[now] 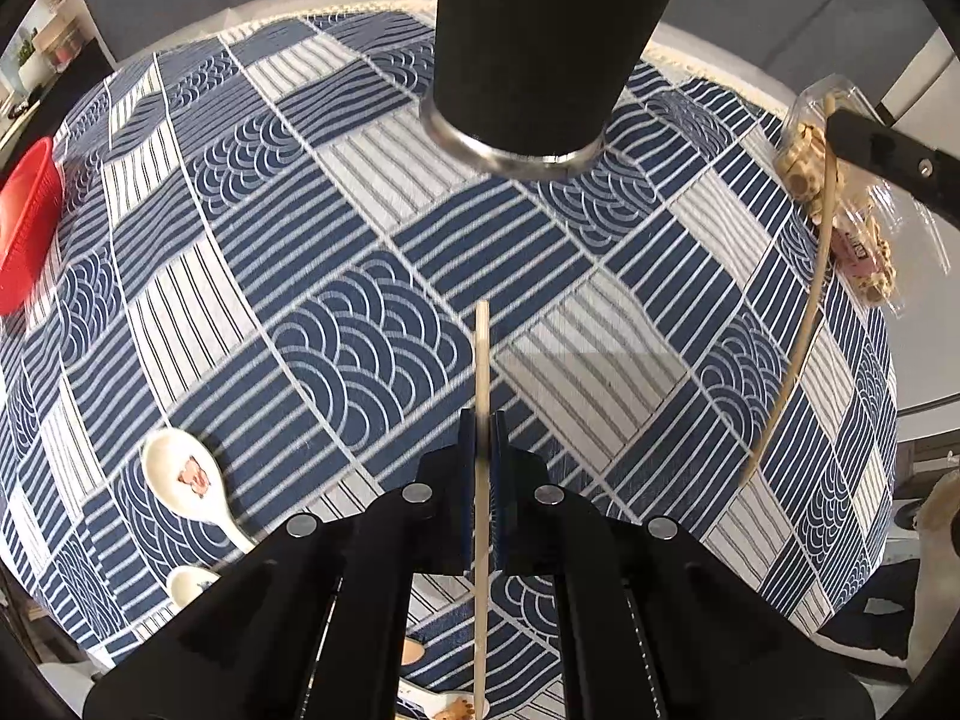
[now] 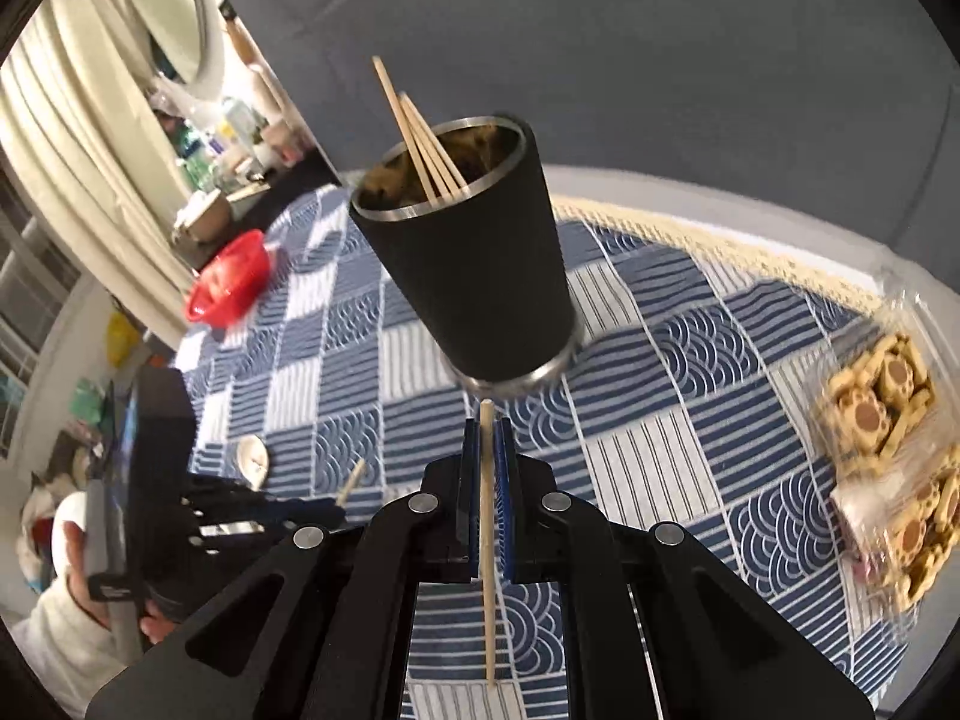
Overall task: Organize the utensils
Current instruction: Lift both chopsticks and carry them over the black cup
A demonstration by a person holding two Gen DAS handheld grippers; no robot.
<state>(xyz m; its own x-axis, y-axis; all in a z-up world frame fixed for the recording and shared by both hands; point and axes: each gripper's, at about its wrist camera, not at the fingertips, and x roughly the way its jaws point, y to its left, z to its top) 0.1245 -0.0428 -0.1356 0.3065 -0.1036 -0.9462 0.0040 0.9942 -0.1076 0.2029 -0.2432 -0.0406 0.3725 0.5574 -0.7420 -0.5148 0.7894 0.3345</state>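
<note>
In the left wrist view my left gripper (image 1: 482, 420) is shut on a wooden chopstick (image 1: 482, 354) that stands up between its pads, above the blue patterned tablecloth (image 1: 336, 276). My right gripper (image 2: 487, 426) is likewise shut on its own chopstick (image 2: 491, 612), held just in front of the base of the black cup (image 2: 474, 252). Several chopsticks (image 2: 420, 138) stand in that cup. The right gripper (image 1: 837, 120) with its chopstick (image 1: 822, 276) shows at the upper right of the left wrist view. White ceramic spoons (image 1: 186, 480) lie on the cloth at lower left.
A red basket (image 2: 231, 276) sits at the far left edge of the table. A clear pack of paw-shaped cookies (image 2: 888, 420) lies at the right edge. A person's hand (image 2: 84, 564) holds the left gripper (image 2: 333, 507). More spoons (image 1: 432, 702) lie under the left gripper.
</note>
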